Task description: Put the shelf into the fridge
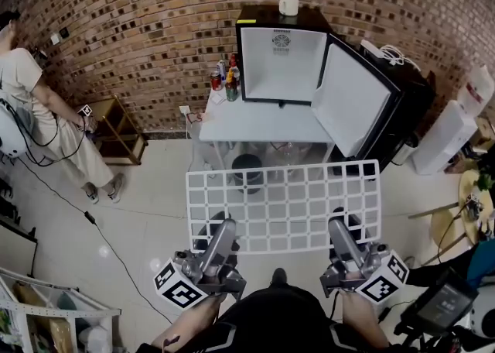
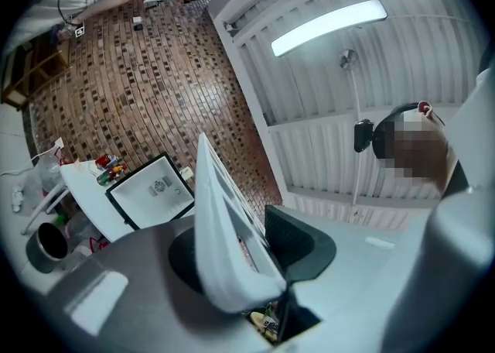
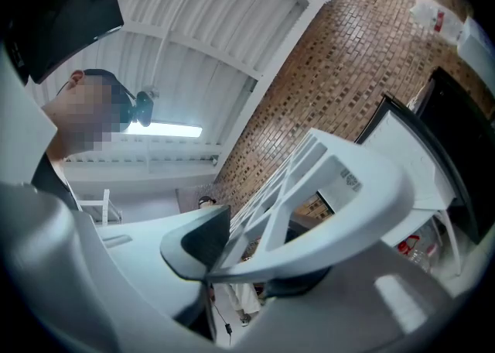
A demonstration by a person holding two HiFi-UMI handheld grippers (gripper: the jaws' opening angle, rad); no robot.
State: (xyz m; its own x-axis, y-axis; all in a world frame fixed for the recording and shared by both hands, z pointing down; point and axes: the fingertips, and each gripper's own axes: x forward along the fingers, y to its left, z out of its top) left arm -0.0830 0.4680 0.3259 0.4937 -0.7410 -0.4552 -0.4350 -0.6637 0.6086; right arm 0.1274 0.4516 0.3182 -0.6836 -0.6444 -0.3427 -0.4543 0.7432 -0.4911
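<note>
A white grid shelf (image 1: 282, 204) is held level in front of me, a little way short of the fridge. My left gripper (image 1: 220, 237) is shut on its near edge at the left, and my right gripper (image 1: 339, 234) is shut on the near edge at the right. The small black fridge (image 1: 282, 65) stands on a white table (image 1: 255, 123), its white inside bare. Its door (image 1: 352, 100) is swung open to the right. In the left gripper view the shelf (image 2: 224, 243) sits edge-on between the dark pads, with the fridge (image 2: 151, 189) beyond. The right gripper view shows the shelf's rim (image 3: 325, 204) clamped the same way.
Bottles and cans (image 1: 224, 80) stand on the table left of the fridge; a white cup (image 1: 288, 5) sits on top. A dark bin (image 1: 247, 169) is under the table. A person (image 1: 39, 111) stands at far left by a wooden rack (image 1: 116, 131). White appliance (image 1: 445, 138) at right.
</note>
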